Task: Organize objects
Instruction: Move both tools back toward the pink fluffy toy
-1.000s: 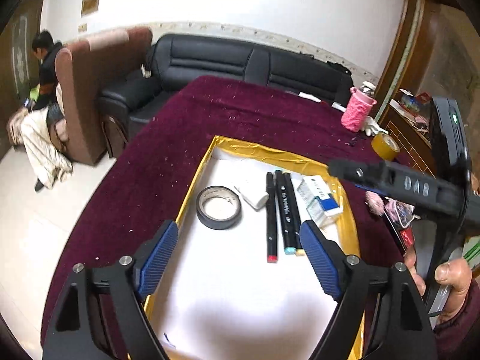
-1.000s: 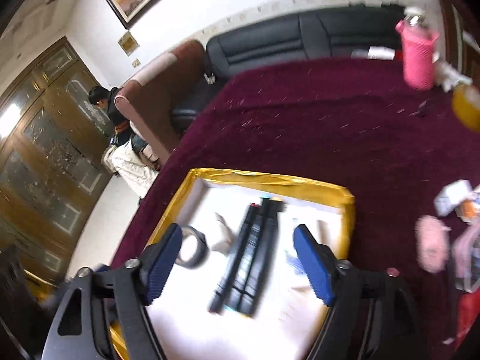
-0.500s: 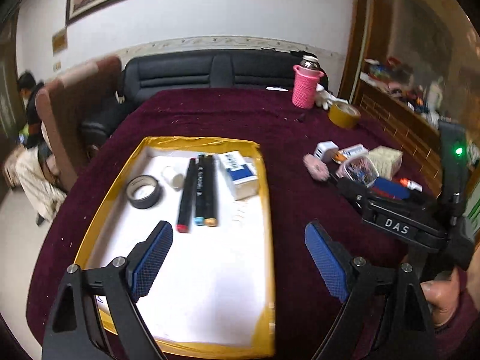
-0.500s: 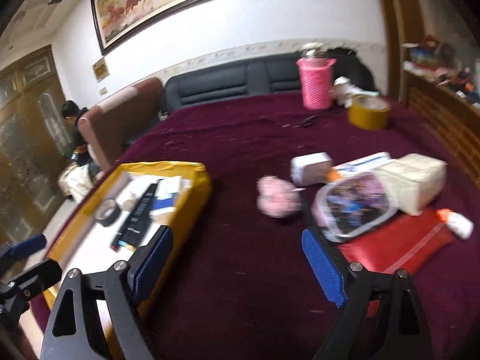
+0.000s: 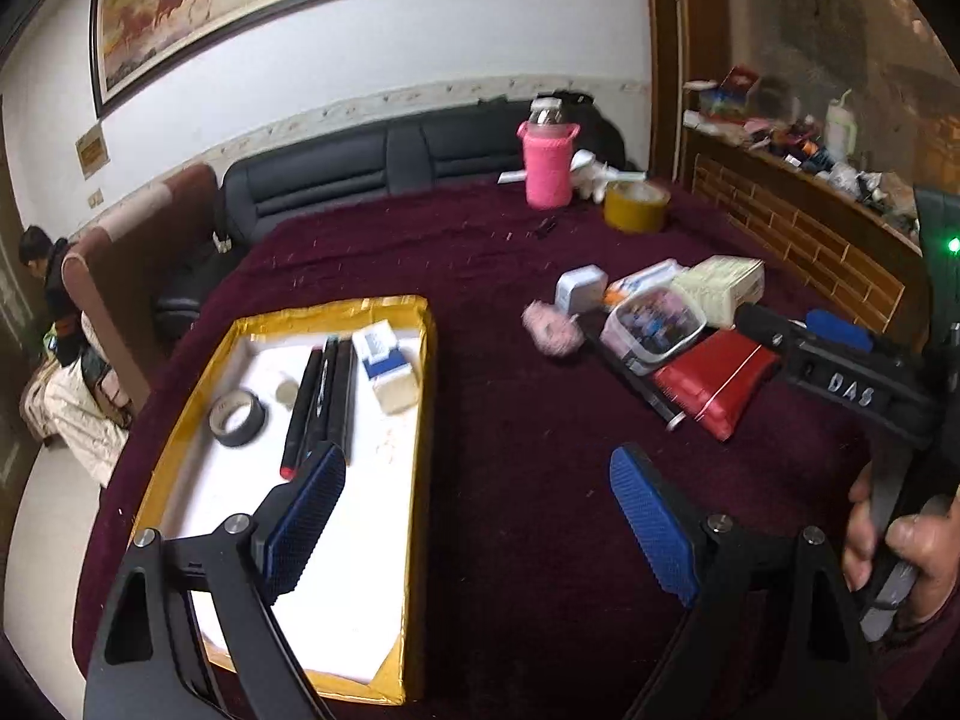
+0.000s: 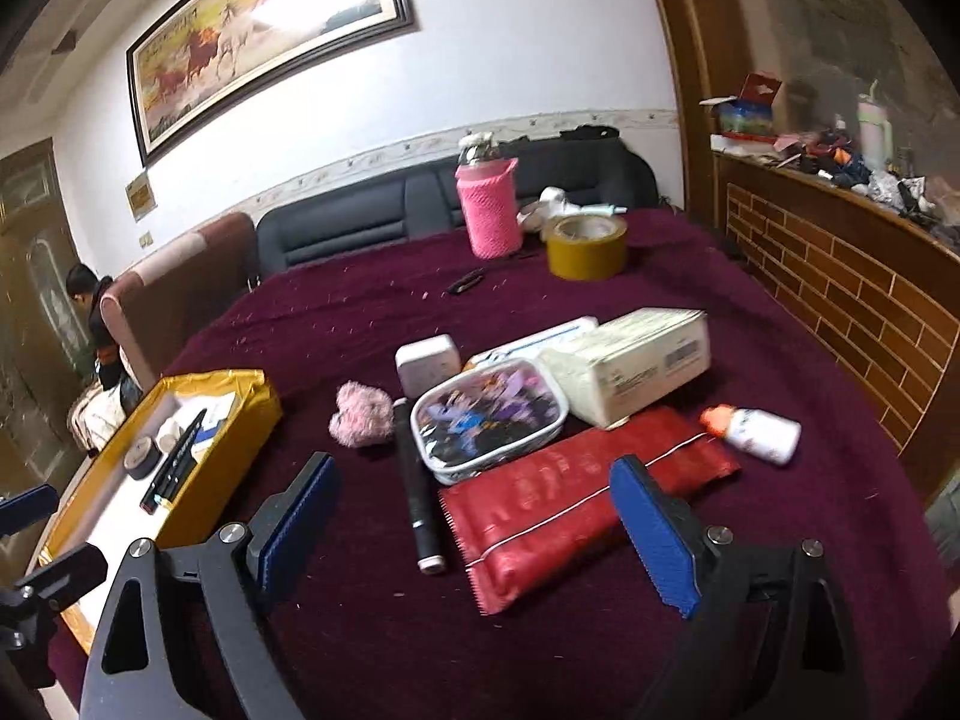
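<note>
Maroon-clothed surface [image 6: 360, 312] beneath me: both my tools, left tool [image 5: 480, 534] and right tool [image 6: 474, 528], just widened, jaws empty. Red pouch [image 6: 570, 504] nearest; clear case [image 6: 489, 414] beyond; gold-rimmed tray [image 5: 423, 420] holds markers [image 5: 321, 396].

white wall with horse painting [image 6: 270, 42] above a black sofa [image 6: 384, 222].

Bare cloth [image 6: 372, 630] before clutter [image 6: 498, 414]

3 markers [image 5: 321, 396], 2 tape rolls [image 5: 237, 418], 1 tray [image 5: 420, 420], 1 pink bottle [image 6: 487, 207]
</note>
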The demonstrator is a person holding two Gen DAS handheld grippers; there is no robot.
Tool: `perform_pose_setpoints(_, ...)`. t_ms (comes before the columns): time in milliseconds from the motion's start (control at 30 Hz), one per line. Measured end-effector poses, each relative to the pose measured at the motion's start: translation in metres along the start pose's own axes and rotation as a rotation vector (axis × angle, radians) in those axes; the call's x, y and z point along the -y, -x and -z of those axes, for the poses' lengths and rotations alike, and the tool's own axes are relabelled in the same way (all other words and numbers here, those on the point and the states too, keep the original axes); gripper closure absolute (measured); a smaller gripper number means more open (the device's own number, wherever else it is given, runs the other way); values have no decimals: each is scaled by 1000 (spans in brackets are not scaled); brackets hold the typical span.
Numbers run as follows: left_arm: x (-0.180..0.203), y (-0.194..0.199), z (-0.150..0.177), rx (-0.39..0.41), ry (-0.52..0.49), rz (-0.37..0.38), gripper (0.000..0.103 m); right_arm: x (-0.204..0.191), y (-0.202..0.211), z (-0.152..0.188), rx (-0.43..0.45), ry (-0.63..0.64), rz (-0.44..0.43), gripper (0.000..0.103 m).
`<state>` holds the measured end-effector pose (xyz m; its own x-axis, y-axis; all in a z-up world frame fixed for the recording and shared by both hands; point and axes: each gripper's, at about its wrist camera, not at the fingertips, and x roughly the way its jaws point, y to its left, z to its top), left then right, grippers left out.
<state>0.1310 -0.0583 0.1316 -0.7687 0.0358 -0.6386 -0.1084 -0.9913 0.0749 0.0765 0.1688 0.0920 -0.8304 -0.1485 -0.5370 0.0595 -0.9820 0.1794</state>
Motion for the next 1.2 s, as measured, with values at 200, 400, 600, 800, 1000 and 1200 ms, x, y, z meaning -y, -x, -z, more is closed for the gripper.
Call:
perform_pose_setpoints(200,-11,75,-44,157,16,96,12,6,96,-82,139,53,30,9)
perform_pose_setpoints(400,-8,117,-78,283,-23,51,0,-17,224,-198,291,182,115,0)
perform_pose_setpoints(600,-7,58,-78,128,20,119,0,-14,227,-231,162,127,0,0)
perform_pose_setpoints(800,1,-47,-67,-50,78,98,0,13,107,-141,42,8,-48,0)
perform_pose_setpoints(1000,8,-130,-53,-162,115,71,0,46,-2,-66,17,-153,-18,0)
perform_pose_setpoints(1200,12,-175,-60,-177,133,56,22,70,-56,-38,-19,-208,-31,0)
